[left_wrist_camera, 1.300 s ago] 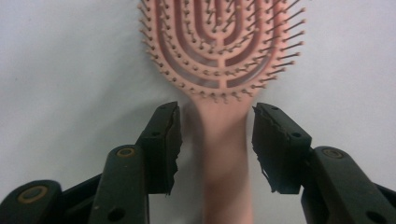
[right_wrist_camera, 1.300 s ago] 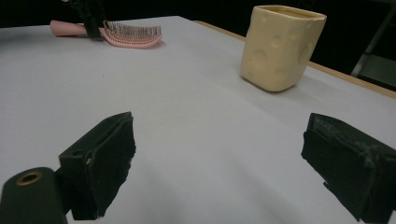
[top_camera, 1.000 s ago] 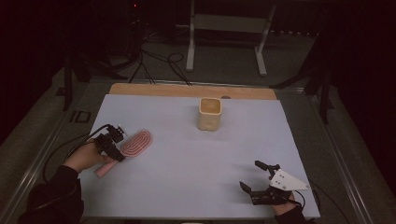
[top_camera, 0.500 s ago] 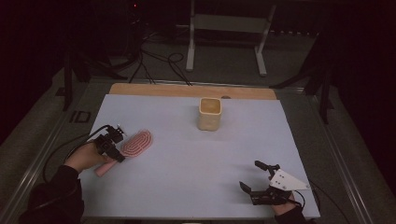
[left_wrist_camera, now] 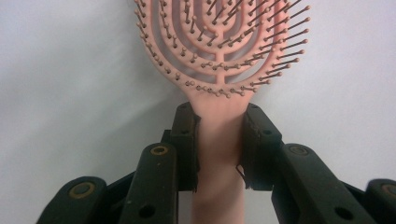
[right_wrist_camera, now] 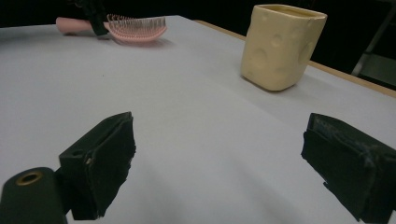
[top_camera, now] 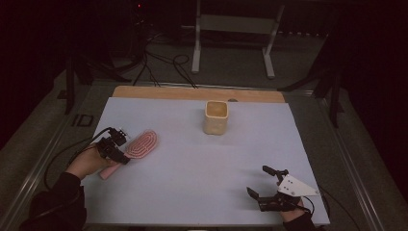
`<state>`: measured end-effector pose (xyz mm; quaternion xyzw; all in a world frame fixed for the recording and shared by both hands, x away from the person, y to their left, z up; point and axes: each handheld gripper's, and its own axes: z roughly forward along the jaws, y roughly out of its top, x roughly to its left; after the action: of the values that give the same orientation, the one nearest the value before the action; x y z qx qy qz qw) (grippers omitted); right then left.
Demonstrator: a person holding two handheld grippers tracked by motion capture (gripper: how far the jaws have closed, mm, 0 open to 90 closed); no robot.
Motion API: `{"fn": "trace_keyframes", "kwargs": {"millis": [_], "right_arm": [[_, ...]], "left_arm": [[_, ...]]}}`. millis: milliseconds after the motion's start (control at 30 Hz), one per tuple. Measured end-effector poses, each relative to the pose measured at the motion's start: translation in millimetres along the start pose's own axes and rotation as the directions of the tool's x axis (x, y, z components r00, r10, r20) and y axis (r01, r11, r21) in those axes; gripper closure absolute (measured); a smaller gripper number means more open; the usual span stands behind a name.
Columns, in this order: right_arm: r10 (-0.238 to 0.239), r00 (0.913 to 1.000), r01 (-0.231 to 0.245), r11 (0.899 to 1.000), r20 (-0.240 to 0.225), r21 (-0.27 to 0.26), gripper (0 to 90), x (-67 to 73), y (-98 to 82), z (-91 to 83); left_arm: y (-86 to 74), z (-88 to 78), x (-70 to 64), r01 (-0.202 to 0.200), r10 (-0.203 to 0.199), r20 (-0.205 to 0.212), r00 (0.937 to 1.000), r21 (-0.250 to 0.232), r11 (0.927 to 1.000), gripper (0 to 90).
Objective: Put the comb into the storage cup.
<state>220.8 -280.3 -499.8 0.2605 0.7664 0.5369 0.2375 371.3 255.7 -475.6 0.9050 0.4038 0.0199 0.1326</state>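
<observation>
Left gripper [left_wrist_camera: 218, 144] fingers had just closed onto the pink hairbrush [left_wrist_camera: 219, 60] handle; right gripper [right_wrist_camera: 219, 163] fingers stood wide apart, empty, above the surface [top_camera: 192, 168].

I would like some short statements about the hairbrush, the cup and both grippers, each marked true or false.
1. The left gripper is shut on the handle of the pink hairbrush. True.
2. The right gripper holds the cup. False: it is open and holds nothing.
3. The cup stands upright on the table. True.
4. The hairbrush is inside the cup. False: it lies on the table, apart from the cup.
</observation>
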Motion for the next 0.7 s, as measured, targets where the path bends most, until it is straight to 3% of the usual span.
{"fn": "trace_keyframes", "kwargs": {"millis": [267, 533, 700], "right_arm": [[0.001, 1.0, -0.001, 1.0, -0.001, 0.001, 9.1, 0.2, 0.0, 0.2], [0.003, 1.0, -0.003, 1.0, -0.001, 0.008, 9.1, 0.6, 0.0, 0.5], [0.004, 1.0, -0.004, 1.0, -0.003, 0.009, 9.1, 0.3, -0.2, 0.6]], "left_arm": [[2.6, -11.3, -4.4, -0.005, 0.008, 0.028, 0.9996, -0.091, 0.9958, 70.1], [11.8, -18.9, -11.4, -0.006, 0.011, 0.031, 0.9994, -0.166, 0.9861, 70.2], [20.3, -25.5, -17.4, -0.003, 0.011, 0.031, 0.9994, -0.233, 0.9724, 70.2]]}}
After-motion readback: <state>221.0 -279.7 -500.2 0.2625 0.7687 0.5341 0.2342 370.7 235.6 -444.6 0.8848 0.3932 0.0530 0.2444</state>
